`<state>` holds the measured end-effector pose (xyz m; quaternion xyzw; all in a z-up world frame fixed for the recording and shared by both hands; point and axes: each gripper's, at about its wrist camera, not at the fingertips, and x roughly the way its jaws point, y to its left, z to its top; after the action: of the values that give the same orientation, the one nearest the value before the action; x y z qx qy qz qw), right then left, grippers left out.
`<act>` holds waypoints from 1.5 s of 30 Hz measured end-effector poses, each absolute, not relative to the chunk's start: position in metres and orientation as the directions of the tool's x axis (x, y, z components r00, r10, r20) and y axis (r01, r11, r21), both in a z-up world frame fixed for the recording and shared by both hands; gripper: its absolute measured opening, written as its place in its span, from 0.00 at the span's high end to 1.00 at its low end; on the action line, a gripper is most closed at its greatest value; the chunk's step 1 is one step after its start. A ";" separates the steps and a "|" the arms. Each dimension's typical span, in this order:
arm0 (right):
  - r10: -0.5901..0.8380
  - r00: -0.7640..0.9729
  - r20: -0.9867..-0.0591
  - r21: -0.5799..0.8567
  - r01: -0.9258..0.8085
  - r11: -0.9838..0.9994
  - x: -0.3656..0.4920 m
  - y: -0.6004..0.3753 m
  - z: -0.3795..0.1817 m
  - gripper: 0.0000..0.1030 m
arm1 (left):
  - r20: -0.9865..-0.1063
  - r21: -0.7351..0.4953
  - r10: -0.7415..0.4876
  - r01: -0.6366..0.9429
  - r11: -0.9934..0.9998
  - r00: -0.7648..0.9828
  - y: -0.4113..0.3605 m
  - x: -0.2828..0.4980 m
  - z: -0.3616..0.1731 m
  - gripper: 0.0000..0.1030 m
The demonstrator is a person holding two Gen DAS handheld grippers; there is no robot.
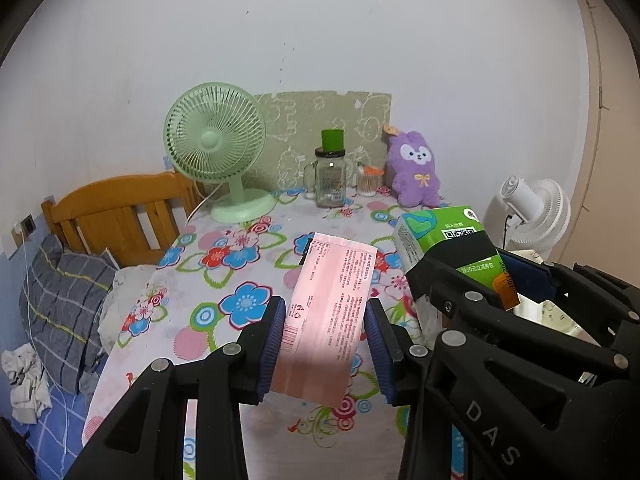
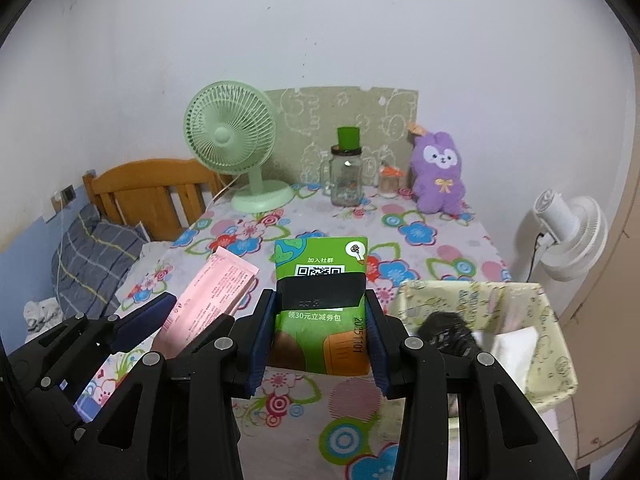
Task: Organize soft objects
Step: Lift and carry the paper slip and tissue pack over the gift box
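Note:
My left gripper (image 1: 325, 316) is shut on a pink tissue pack (image 1: 336, 304), held above the flowered tablecloth (image 1: 224, 280). In the right wrist view that pink tissue pack (image 2: 212, 292) shows at the left, between the left gripper's blue pads. My right gripper (image 2: 320, 320) is shut on a green tissue pack (image 2: 320, 280) with a QR code and a black band. The same green tissue pack (image 1: 444, 240) appears at the right of the left wrist view. A purple plush rabbit (image 2: 438, 174) sits at the table's back right.
A fabric basket (image 2: 556, 320) with a dark item and white cloth inside stands at the table's right front. At the back are a green fan (image 2: 236, 140), a glass mug (image 2: 346, 180) and a small jar (image 2: 389, 182). A wooden bed (image 1: 116, 216) lies left; a white fan (image 2: 568, 232) stands right.

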<state>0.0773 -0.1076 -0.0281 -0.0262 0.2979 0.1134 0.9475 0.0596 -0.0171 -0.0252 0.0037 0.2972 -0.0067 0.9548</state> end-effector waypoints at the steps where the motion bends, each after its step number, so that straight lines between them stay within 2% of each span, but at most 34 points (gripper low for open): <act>1: 0.197 0.799 -0.569 0.017 -0.228 0.973 0.076 -0.110 -0.027 0.56 | -0.565 0.002 -0.014 0.018 1.000 0.825 -0.019 0.059 -0.024 0.60; 19: 0.114 0.831 -0.545 0.004 -0.134 0.991 0.071 -0.168 -0.016 0.56 | -0.545 0.014 -0.092 0.118 0.993 0.834 -0.079 0.064 -0.015 0.60; 45: -0.023 0.809 -0.587 0.017 0.041 0.999 0.096 -0.253 -0.037 0.56 | -0.594 0.006 -0.250 0.315 0.949 0.765 -0.164 0.096 -0.032 0.60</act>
<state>0.0965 -0.2530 -0.0369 0.0143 0.3086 -0.0167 0.9509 0.0963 -0.1635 -0.0324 0.0527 0.3083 -0.1507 0.9378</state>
